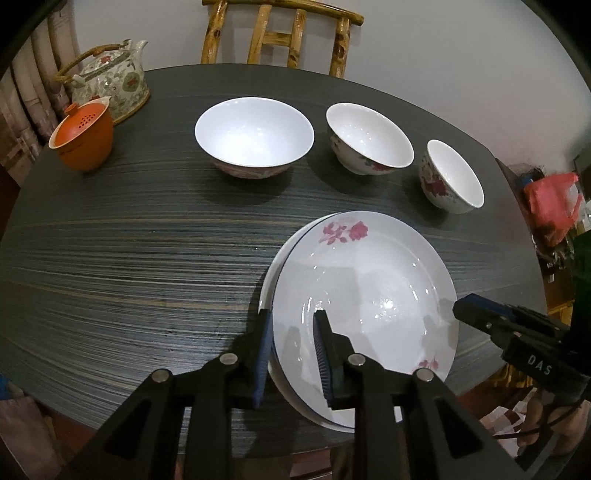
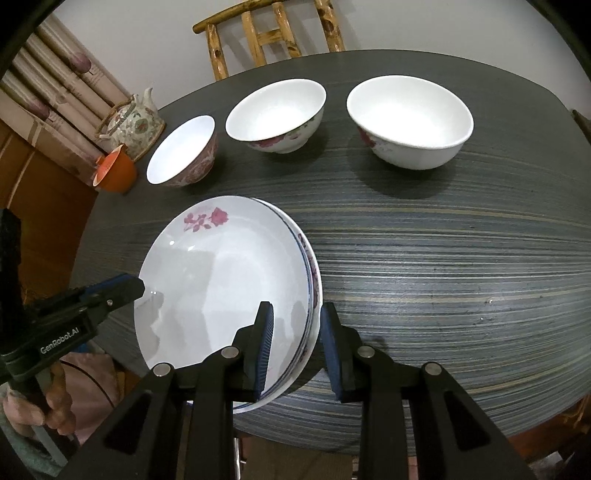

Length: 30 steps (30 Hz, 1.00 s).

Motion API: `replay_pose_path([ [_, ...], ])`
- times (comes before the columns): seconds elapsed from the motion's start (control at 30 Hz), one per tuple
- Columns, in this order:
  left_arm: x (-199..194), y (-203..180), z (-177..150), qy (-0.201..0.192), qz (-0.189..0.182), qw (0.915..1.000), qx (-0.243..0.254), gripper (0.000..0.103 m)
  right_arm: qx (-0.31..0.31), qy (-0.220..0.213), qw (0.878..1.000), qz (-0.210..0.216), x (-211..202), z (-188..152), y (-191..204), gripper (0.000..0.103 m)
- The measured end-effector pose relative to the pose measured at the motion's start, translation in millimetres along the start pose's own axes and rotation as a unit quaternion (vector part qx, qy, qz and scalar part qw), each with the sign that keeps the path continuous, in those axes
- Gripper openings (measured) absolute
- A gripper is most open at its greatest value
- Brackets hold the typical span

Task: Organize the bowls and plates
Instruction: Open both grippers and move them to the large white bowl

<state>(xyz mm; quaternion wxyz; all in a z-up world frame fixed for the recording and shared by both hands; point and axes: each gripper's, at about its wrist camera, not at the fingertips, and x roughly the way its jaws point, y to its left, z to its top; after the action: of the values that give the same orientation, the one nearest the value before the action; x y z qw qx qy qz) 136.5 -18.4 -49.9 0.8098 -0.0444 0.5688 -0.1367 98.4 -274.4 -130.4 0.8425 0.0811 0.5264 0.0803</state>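
A stack of white plates [image 1: 369, 280] [image 2: 221, 280], the top one printed with pink flowers, lies at the near edge of the dark striped table [image 1: 129, 277] and juts slightly past it. My left gripper [image 1: 291, 314] straddles the stack's left rim, one pad outside and one on the top plate, shut on it. My right gripper [image 2: 295, 305] clamps the opposite rim the same way. Each gripper shows in the other's view: right gripper [image 1: 465, 306], left gripper [image 2: 138, 284]. Three empty bowls stand in a row behind: a large bowl [image 1: 255, 136], a middle bowl [image 1: 369, 136] and a small bowl [image 1: 454, 173].
A floral teapot [image 1: 114, 77] and an orange lidded cup [image 1: 83, 136] sit at the table's far left. A bamboo chair [image 1: 280, 33] stands behind the table. A red bag [image 1: 550, 206] lies off the right side. A hand [image 2: 55, 406] holds the left gripper's handle.
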Motion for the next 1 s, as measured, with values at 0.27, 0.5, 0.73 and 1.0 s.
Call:
replay_pose_path([
  [0.27, -13.9, -7.0, 11.3, -0.047, 0.032, 0.9984, 0.004, 0.023, 0.015, -0.017, 1.0, -0.008, -9.4, 10.0, -15.8, 0.026],
  [0.5, -13.3, -31.6, 37.9, -0.045, -0.014, 0.9987, 0.018, 0.023, 0.032, -0.034, 0.998, -0.029, -23.1, 28.0, -46.6, 0.026],
  [0.73, 2.8, -64.9, 68.5, -0.03, -0.052, 0.998, 0.022, 0.023, 0.066, -0.061, 0.994, -0.055, -38.2, 64.0, -86.8, 0.026],
  [1.0, 33.9, -97.9, 96.2, -0.005, -0.063, 0.9974, 0.037, 0.023, 0.084, -0.055, 0.993, -0.066, -22.7, 106.3, -108.2, 0.026],
])
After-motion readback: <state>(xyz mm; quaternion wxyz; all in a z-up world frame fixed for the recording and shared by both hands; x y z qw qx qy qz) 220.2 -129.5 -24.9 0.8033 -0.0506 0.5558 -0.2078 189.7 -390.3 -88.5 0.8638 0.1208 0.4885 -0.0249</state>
